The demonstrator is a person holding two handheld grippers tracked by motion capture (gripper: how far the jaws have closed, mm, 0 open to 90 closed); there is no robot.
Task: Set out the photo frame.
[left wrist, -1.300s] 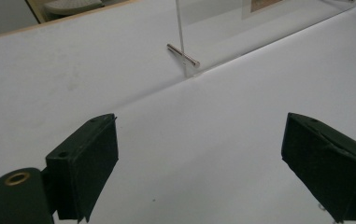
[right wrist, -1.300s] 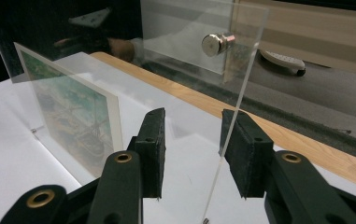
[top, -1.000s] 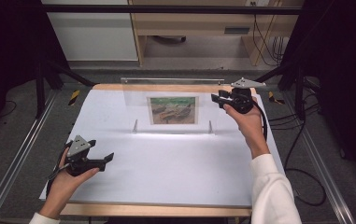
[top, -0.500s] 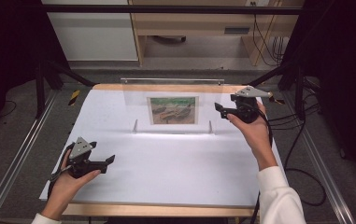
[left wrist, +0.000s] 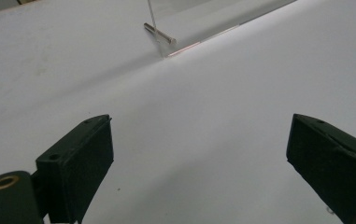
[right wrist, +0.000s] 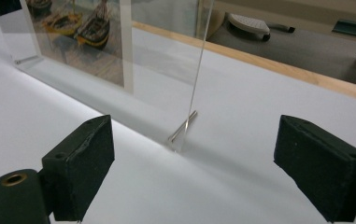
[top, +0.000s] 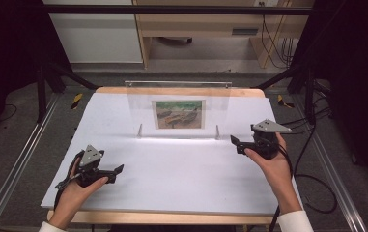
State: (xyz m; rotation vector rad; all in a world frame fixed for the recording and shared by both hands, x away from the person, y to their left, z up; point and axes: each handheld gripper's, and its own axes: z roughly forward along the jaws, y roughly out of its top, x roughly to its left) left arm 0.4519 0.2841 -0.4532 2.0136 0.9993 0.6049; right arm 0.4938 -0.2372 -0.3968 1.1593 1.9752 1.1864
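Right gripper view looks along spread jaws at the near corner of the clear acrylic picture frame [right wrist: 119,70], which stands upright just ahead of the fingertips on a metal peg foot [right wrist: 183,127], apparently so the right gripper [top: 242,142] can close on its edge. Left gripper [top: 111,171] rests on the white table [top: 181,174], jaws also spread, frame well ahead.

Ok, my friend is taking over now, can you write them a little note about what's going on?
Left gripper: open, holding nothing, low over the white table at the near left.
Right gripper: open, holding nothing, beside the right end of the clear picture frame, apart from it.
The frame stands upright on its metal pins mid-table, boat picture inside.
Done: frame looks set up.
Left: probably nothing; check it is steady.
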